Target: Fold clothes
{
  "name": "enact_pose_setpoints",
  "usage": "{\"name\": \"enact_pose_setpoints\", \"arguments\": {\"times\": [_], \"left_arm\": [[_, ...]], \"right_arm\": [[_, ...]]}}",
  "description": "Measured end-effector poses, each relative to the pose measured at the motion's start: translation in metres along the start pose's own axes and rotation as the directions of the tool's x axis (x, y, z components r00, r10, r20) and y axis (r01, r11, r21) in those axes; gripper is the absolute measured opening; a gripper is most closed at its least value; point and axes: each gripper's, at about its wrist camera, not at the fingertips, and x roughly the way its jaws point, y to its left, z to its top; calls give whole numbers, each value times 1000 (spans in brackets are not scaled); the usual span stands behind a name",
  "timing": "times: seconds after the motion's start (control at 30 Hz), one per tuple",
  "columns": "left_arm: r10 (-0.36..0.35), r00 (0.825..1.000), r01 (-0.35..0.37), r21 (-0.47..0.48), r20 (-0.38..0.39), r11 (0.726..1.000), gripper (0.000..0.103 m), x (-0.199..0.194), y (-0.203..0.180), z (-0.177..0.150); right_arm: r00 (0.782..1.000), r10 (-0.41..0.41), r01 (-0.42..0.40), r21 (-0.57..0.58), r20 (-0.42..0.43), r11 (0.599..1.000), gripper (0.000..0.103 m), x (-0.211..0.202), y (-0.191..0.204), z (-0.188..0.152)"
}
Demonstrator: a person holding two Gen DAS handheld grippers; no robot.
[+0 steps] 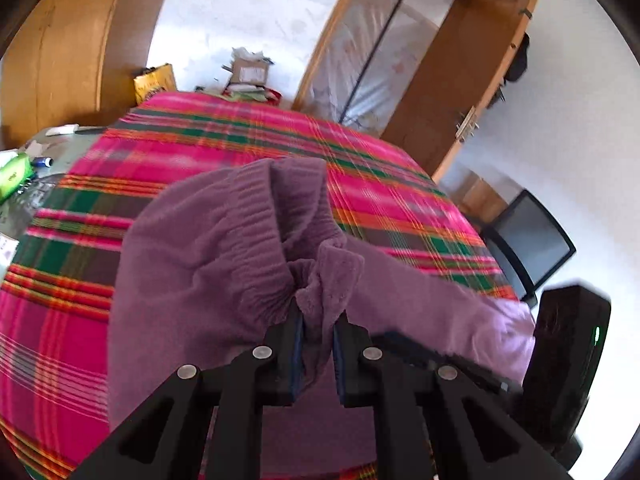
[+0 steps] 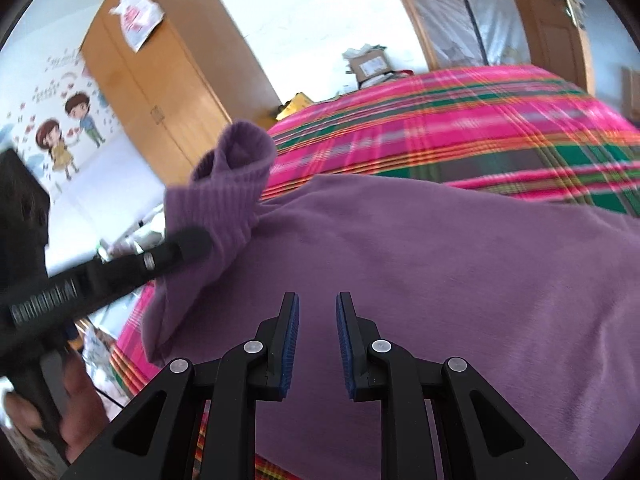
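Left wrist view
left tongs (image 1: 319,322): pinching a bunched fold of the purple garment (image 1: 208,264), cloth squeezed between the blue pads
garment: fleece-like, ribbed cuff or hem raised up ahead of the tongs, rest draped down over the bed cover (image 1: 224,140)
bed cover: pink, green and orange plaid, spread across the bed
right side: black body of the right tongs (image 1: 568,360) with a green light, close beside the garment edge
background: wooden wardrobe (image 1: 68,48), open wooden door (image 1: 480,68), cardboard box (image 1: 250,70) past the far bed edge, black chair (image 1: 528,240) by the wall

Right wrist view
right tongs (image 2: 317,320): spread apart, blue pads facing each other, nothing between them, held just above the purple garment (image 2: 420,272)
garment: wide flat stretch lies on the plaid bed cover (image 2: 460,116), ribbed end lifted at upper left
left tongs (image 2: 192,242): come in from the left, tip gripping the ribbed end
hand (image 2: 76,412): holds the left tongs' handle at lower left, blurred
background: wardrobe (image 2: 160,68) with a plastic bag on top, cartoon wall sticker (image 2: 68,136) of two children
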Motion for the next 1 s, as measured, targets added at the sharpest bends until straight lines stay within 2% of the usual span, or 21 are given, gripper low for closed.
{"name": "enact_pose_setpoints", "arguments": {"times": [0.13,0.27,0.3,0.33,0.4,0.47,0.57,0.63,0.67,0.77,0.87,1.0], "left_arm": [[-4,999,5,29,-39,1000,13,10,-7,-10],[1,998,1,30,-61,1000,13,14,-5,-16],[3,998,-1,35,-60,999,13,13,-5,-17],[14,998,-12,53,-55,999,13,13,-7,-19],[22,998,-18,64,-66,998,13,15,-9,-22],[21,997,-16,69,-80,998,13,18,-9,-26],[14,997,-7,98,-75,995,15,15,-9,-31],[5,997,3,115,-75,993,17,14,-11,-32],[1,997,9,123,-76,992,20,14,-12,-33],[-11,997,23,156,-74,987,22,11,-16,-35],[-34,997,47,188,-76,981,25,8,-20,-38],[-90,993,106,226,-83,968,27,3,-24,-42]], "right_arm": [[997,73,-74,126,12,989,21,-6,-24,5],[979,203,-198,265,9,944,22,-3,-46,6],[973,230,-223,290,12,931,27,-2,-49,6],[959,281,-273,307,17,912,34,1,-51,6],[926,377,-362,332,21,871,37,7,-53,8],[901,435,-409,353,8,841,37,15,-51,9],[882,471,-437,363,-5,823,40,20,-49,9],[866,500,-462,377,-4,803,50,24,-51,10],[856,516,-476,385,-1,790,51,26,-52,11],[849,528,-487,397,7,778,53,27,-54,16],[847,531,-476,402,-31,782,53,32,-53,20],[851,518,-457,360,-91,814,53,36,-46,25]]}}
